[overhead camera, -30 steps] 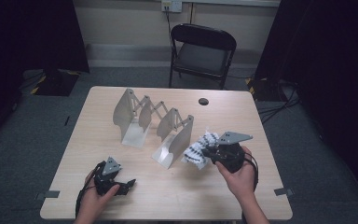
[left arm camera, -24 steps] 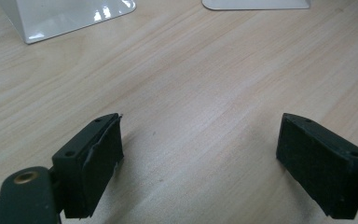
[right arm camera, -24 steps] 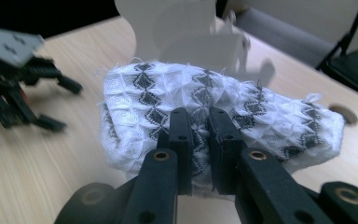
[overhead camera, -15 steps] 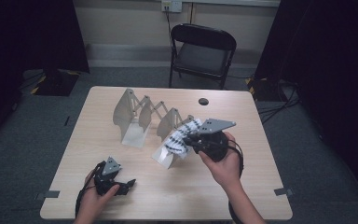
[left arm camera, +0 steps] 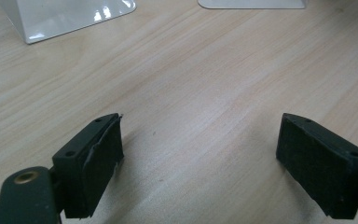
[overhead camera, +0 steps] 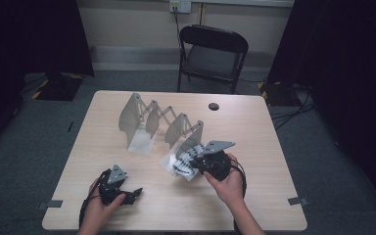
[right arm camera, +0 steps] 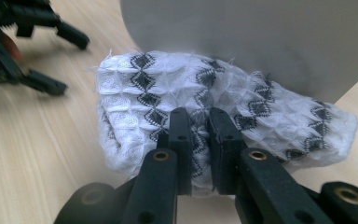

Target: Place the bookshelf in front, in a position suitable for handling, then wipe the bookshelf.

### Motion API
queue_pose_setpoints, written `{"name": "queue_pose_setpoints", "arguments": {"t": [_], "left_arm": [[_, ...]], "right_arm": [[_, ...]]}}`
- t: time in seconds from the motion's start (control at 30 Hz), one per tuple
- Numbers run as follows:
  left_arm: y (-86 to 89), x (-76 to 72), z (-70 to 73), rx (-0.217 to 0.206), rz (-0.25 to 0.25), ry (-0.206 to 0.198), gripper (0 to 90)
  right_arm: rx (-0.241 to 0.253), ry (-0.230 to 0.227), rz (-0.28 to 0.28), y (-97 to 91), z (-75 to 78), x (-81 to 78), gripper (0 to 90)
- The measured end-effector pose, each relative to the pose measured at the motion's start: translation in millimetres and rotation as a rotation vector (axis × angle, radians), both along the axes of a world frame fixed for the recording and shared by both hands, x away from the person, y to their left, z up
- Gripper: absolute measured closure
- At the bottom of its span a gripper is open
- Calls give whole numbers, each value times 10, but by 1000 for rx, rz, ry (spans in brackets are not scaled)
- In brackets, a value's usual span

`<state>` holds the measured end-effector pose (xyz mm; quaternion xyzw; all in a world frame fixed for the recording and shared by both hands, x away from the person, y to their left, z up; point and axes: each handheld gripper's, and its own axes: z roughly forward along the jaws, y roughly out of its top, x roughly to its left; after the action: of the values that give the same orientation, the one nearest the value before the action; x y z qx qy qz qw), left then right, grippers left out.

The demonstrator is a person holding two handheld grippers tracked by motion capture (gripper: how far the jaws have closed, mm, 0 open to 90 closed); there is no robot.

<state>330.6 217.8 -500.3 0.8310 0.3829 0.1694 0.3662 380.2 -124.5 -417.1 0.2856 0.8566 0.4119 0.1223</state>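
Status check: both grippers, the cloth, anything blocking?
Right gripper shut on patterned cloth, at the rack's near panel. Left gripper open, empty, low over table. Nothing in the way.

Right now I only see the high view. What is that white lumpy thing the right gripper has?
Observer: A white knitted cloth with black diamond patterns, rolled up.
Operator: Is it really pinched?
Observer: Yes. In the right gripper view the right gripper has its jaws nearly together with a fold of cloth between them.
Operator: And the left gripper?
Observer: The left gripper has its jaws wide apart over bare table, with nothing between them.
Operator: What is behind the cloth?
Observer: A grey panel of the rack stands right behind it.
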Motion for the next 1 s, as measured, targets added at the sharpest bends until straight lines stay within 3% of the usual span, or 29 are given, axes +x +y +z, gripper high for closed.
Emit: {"name": "queue_pose_setpoints", "arguments": {"t": [0.03,0.27,0.47,0.7,0.77,0.87,0.97,1.0], "left_arm": [[0,0,0,0,0,0,142],[0,0,0,0,0,0,142],[-2,-1,-1,-3,2,1,142],[-2,-1,-1,-3,2,2,142],[-2,-1,-1,-3,2,2,142],[-2,-1,-1,-4,2,2,142],[-2,-1,-1,-3,2,2,142],[-2,-2,-1,-3,2,2,142]], "right_arm": [[-9,24,-4,16,-158,4,807],[-37,71,-6,78,-509,-15,806],[-53,91,5,59,-613,-60,800],[-51,107,1,-27,-632,-102,786],[-52,114,-5,-56,-629,-114,755],[-61,115,-56,-119,-605,-145,577],[-38,112,-85,-160,-570,-160,535],[-38,92,-127,-188,-528,-160,447]]}}
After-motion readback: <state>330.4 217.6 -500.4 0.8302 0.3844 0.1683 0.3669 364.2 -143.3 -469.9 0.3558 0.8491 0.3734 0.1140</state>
